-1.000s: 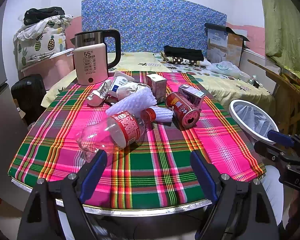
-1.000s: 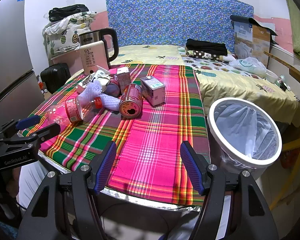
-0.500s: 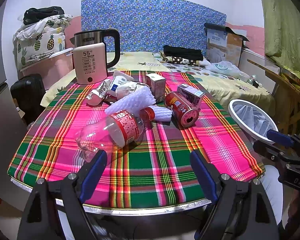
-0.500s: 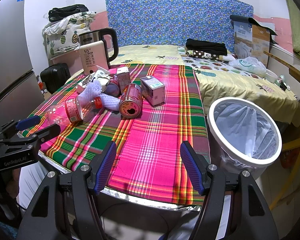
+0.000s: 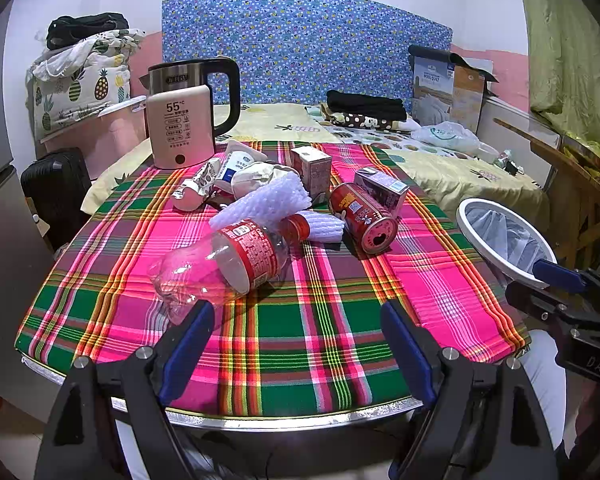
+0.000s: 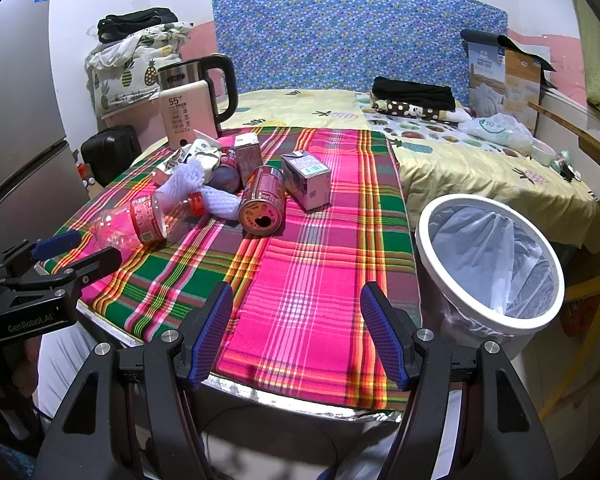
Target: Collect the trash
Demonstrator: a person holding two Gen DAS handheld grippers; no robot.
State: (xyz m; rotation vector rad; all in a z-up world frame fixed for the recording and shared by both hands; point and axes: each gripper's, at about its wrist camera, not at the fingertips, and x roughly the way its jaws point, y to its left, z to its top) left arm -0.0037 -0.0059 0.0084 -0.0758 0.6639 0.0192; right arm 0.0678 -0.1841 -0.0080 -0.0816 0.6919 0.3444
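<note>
Trash lies in a heap on the plaid tablecloth (image 5: 300, 320): a crushed clear plastic bottle (image 5: 224, 264) with a red label, a red can (image 5: 362, 216) on its side, white foam netting (image 5: 268, 204), small cartons (image 5: 312, 168) and wrappers (image 5: 196, 188). The bottle (image 6: 136, 224), can (image 6: 262, 200) and a carton (image 6: 308, 180) also show in the right wrist view. My left gripper (image 5: 296, 328) is open and empty at the table's near edge, its left finger close to the bottle. My right gripper (image 6: 296, 324) is open and empty, left of the white bin (image 6: 488, 260).
The bin (image 5: 504, 240), lined with a bag, stands off the table's right edge. A kettle (image 5: 184, 120) stands at the table's far left. A bed (image 6: 460, 152) lies behind, a fridge (image 6: 16, 120) and a black suitcase (image 5: 52, 188) at left, a wooden frame (image 5: 572, 184) at right.
Both grippers stay open. The left wrist view has shifted slightly; the bottle sits a little nearer my left finger. The right gripper has not visibly moved.
</note>
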